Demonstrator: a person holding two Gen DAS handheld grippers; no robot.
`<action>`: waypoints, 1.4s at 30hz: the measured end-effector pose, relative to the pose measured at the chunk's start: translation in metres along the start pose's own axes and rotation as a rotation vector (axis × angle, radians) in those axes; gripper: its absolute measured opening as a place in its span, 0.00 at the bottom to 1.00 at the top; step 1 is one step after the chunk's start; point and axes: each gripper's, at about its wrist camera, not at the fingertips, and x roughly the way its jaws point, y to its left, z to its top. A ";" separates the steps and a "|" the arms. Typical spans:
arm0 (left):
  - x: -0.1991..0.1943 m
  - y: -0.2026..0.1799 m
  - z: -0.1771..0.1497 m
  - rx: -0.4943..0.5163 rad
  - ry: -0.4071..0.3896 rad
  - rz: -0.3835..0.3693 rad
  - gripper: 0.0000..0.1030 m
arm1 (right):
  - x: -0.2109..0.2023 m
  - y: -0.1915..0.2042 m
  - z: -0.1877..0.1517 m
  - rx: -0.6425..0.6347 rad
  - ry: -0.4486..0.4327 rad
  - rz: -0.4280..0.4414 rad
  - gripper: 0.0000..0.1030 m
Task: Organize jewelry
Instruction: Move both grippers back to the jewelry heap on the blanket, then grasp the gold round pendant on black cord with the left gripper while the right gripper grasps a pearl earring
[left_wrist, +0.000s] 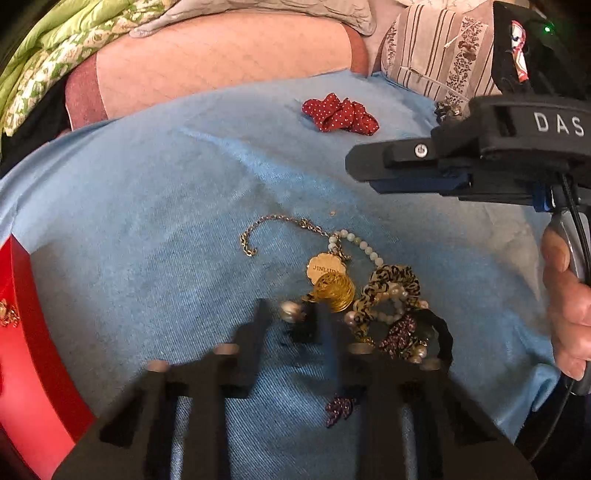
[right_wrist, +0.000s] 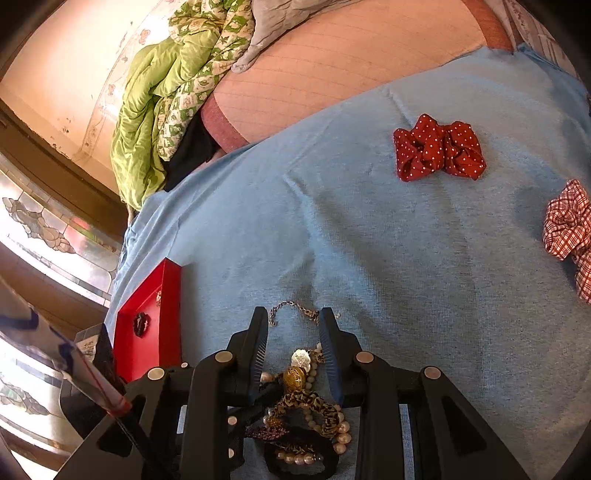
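Note:
A jewelry pile (left_wrist: 373, 295) lies on the blue cloth (left_wrist: 147, 206): a gold wire ball, a gold tag, a chain (left_wrist: 273, 225), pearl strands and a leopard-print band. My left gripper (left_wrist: 291, 317) is open at the pile's left edge, a pearl earring (left_wrist: 290, 312) between its fingertips. My right gripper (right_wrist: 293, 325) is open above the same pile (right_wrist: 306, 410), which lies between its fingers. It also shows from the side in the left wrist view (left_wrist: 406, 170). A red box (right_wrist: 151, 325) at the left holds a dark brooch (right_wrist: 140, 324).
A red polka-dot scrunchie (right_wrist: 439, 147) and a red checked scrunchie (right_wrist: 569, 232) lie farther back on the cloth. A small purple earring (left_wrist: 340, 406) lies near me. A green quilt (right_wrist: 166, 96) and a pink mattress lie behind.

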 end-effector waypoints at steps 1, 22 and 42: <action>-0.001 0.002 0.001 -0.007 -0.006 0.010 0.16 | 0.000 -0.001 0.000 0.001 0.002 -0.001 0.30; -0.060 0.056 0.006 -0.130 -0.152 -0.071 0.12 | 0.024 0.014 -0.003 -0.079 0.042 -0.063 0.30; -0.034 0.053 -0.004 -0.081 0.003 -0.046 0.30 | 0.023 0.015 -0.004 -0.078 0.035 -0.069 0.30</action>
